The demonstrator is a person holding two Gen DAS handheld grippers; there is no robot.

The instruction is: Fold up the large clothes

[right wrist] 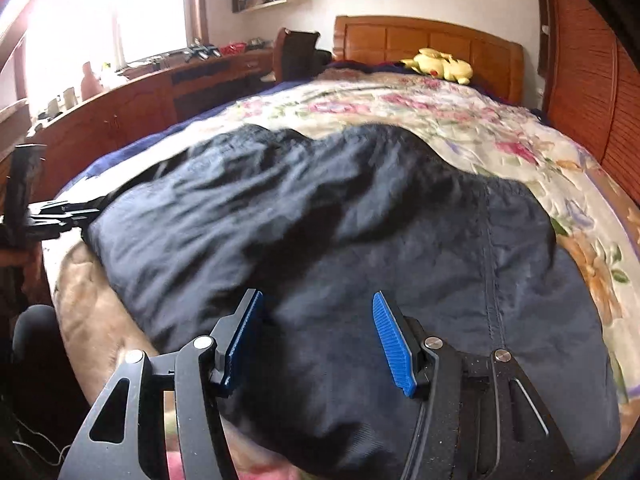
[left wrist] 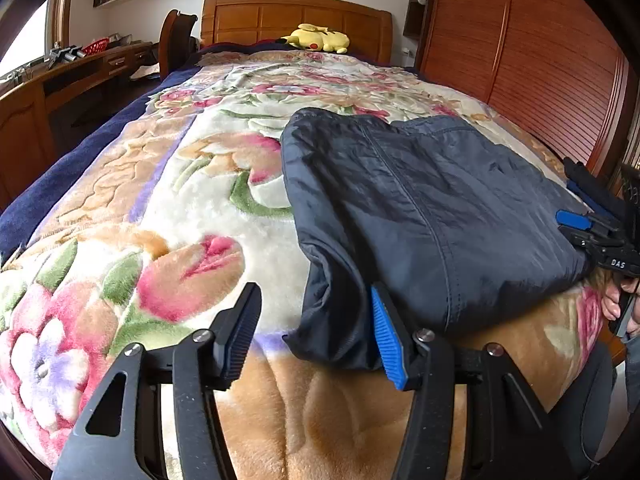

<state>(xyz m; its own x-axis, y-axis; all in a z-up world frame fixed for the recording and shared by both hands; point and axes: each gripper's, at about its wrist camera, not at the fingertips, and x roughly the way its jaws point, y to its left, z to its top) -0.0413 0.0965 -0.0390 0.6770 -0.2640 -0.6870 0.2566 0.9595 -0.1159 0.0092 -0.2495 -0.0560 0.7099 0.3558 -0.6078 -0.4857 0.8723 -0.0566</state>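
A dark navy garment (left wrist: 420,208) lies folded on the floral blanket (left wrist: 180,208), near the foot of the bed. My left gripper (left wrist: 314,286) sits at the garment's near left corner. That corner hangs between the jaws against the blue right pad (left wrist: 388,340), while the left finger stands clear of the cloth. At the garment's right corner is my right gripper (left wrist: 564,190). In the right wrist view, the right gripper (right wrist: 317,294) hovers over the garment (right wrist: 360,220), both blue pads bare and apart, and the cloth looks blurred. The left gripper (right wrist: 86,210) shows at the garment's far left corner.
A yellow plush toy (left wrist: 316,38) lies by the wooden headboard (left wrist: 296,16). Slatted wardrobe doors (left wrist: 540,64) run along the bed's right side. A wooden desk (left wrist: 80,68) and a chair (left wrist: 176,40) stand to the left. A person's hand (left wrist: 612,304) holds the right gripper.
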